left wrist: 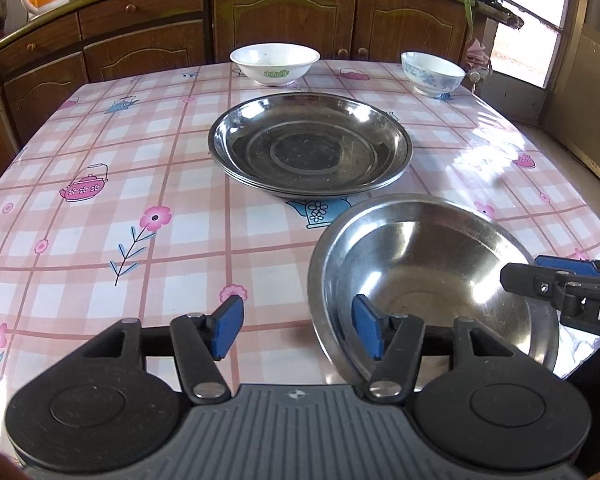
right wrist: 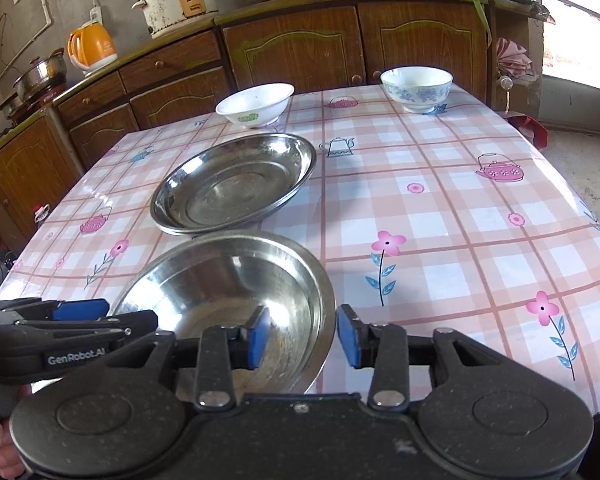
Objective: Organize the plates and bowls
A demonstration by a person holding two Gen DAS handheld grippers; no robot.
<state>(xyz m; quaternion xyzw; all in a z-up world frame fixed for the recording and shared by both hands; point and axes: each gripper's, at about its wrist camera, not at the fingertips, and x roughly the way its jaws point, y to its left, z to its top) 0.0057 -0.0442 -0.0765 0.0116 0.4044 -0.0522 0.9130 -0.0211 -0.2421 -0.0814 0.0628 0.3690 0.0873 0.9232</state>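
Straddling the steel bowl's [right wrist: 228, 300] rim at the table's [left wrist: 100, 240] near edge, my left gripper [left wrist: 298, 330] and right gripper [right wrist: 304, 336] both stand released, pads clear of the metal. Beyond sit the stacked steel plates [left wrist: 310, 144] mid-table, then the white bowl [left wrist: 275, 63] and blue-patterned bowl [left wrist: 432, 73] along the far edge. My worry: the bowl overhangs the near edge, so a careless nudge could tip it off.

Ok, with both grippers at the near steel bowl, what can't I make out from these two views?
- Steel bowl: near rim hidden by each gripper's body, both views.
- Plate stack: count unclear; only rim edges show at the side.
- Right gripper: cut by the right frame edge in the left view.
- Green print on the white bowl: too small to read.
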